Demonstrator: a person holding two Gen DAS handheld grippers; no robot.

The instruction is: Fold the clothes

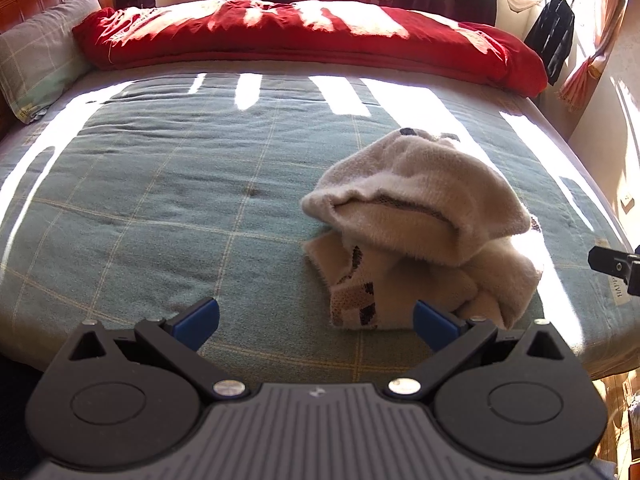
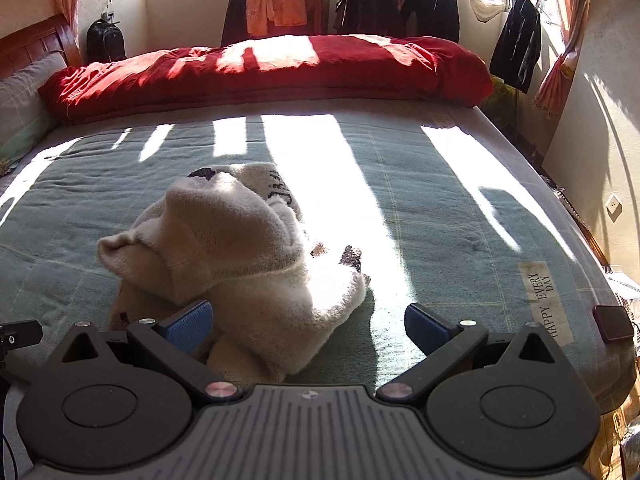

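A fluffy cream sweater (image 1: 420,224) with dark knitted patches lies crumpled in a heap on the green checked bedspread (image 1: 160,200). My left gripper (image 1: 316,322) stands open at the bed's near edge, with the heap just ahead and to the right of it. In the right wrist view the same sweater (image 2: 236,256) fills the lower left. My right gripper (image 2: 308,326) is open too, its left pad (image 2: 190,324) in front of the heap's near edge; whether it touches the fabric I cannot tell. Nothing is held.
A rolled red quilt (image 1: 312,40) lies along the far side of the bed, a grey pillow (image 1: 36,60) at the left. A dark phone (image 2: 612,322) rests at the bed's right corner. Dark jackets (image 2: 400,4) hang on a rail by the window.
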